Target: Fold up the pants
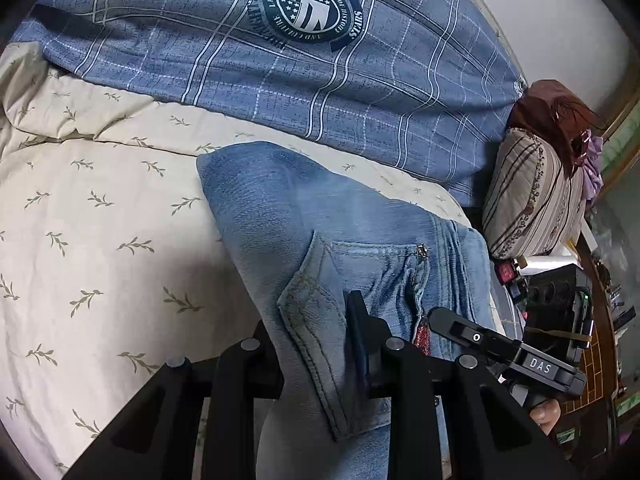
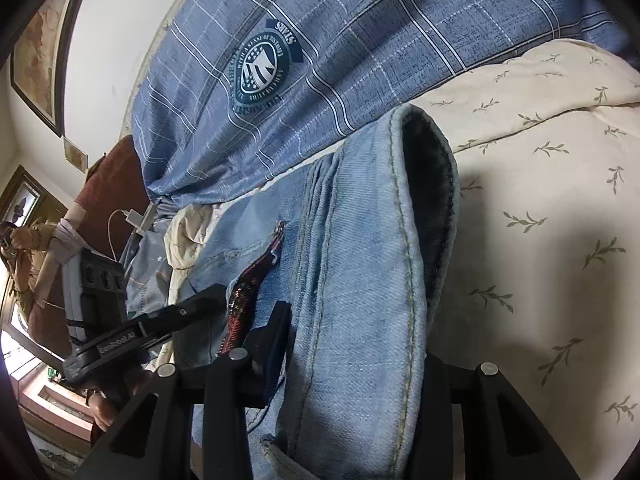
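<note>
Light blue jeans (image 1: pixel 304 216) lie on a cream leaf-print sheet (image 1: pixel 100 220), partly folded. My left gripper (image 1: pixel 316 344) is shut on the jeans near a back pocket, with denim pinched between its black fingers (image 1: pixel 360 320). The right gripper shows in the left wrist view at the right (image 1: pixel 500 344). In the right wrist view my right gripper (image 2: pixel 352 340) is shut on the jeans' (image 2: pixel 360 248) hem and leg edge; the open cuff stands up above it. The left gripper (image 2: pixel 140 332) shows at the left of that view.
A blue plaid quilt (image 1: pixel 300 60) with a round badge lies behind the jeans. A striped pillow (image 1: pixel 532 196) and dark clothes sit at the bed's right end. Boxes and clutter (image 1: pixel 560 300) stand beside the bed. A framed picture (image 2: pixel 40 48) hangs on the wall.
</note>
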Tool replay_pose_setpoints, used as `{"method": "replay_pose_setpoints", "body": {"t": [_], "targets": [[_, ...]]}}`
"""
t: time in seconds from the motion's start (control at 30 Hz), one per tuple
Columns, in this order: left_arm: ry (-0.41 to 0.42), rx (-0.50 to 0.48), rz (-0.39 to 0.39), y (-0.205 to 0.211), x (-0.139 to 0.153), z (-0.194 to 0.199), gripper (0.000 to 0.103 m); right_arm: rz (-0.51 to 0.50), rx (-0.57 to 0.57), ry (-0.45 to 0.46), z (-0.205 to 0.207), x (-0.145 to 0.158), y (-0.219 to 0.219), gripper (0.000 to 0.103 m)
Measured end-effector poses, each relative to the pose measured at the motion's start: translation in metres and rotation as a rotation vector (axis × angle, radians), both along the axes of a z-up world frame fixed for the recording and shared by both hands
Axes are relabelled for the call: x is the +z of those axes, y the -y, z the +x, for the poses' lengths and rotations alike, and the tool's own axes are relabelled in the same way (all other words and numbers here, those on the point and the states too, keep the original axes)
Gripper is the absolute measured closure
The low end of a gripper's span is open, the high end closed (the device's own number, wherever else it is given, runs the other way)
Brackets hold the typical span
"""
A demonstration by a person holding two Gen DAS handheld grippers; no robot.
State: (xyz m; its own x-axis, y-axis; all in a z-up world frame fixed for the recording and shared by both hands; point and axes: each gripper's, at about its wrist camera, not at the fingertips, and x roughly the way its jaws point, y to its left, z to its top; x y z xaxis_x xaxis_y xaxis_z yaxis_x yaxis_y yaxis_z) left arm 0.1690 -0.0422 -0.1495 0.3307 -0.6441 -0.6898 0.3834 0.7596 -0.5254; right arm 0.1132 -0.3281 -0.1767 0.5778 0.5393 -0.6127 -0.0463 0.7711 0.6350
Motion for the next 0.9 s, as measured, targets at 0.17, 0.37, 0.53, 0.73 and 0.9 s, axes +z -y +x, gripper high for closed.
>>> {"method": "replay_pose_setpoints", "body": {"t": [0.17,0.37,0.53,0.73,0.9], "targets": [[0.056,-0.001,0.042,0.005,0.017,-0.009,0.077,0.005,0.012,0.031,-0.003,0.009,-0.001,0.063],[0.136,0.030,0.070,-0.002,0.046,-0.025,0.077,0.043,0.036,0.096,-0.008,0.026,-0.006,0.063],[0.194,0.059,0.101,-0.011,0.065,-0.038,0.077,0.074,0.053,0.128,-0.011,0.036,-0.016,0.063],[0.243,0.087,0.139,-0.023,0.079,-0.048,0.077,0.102,0.078,0.160,-0.014,0.042,-0.030,0.063],[0.254,0.109,0.165,-0.035,0.082,-0.051,0.076,0.112,0.097,0.159,-0.012,0.041,-0.041,0.063]]}}
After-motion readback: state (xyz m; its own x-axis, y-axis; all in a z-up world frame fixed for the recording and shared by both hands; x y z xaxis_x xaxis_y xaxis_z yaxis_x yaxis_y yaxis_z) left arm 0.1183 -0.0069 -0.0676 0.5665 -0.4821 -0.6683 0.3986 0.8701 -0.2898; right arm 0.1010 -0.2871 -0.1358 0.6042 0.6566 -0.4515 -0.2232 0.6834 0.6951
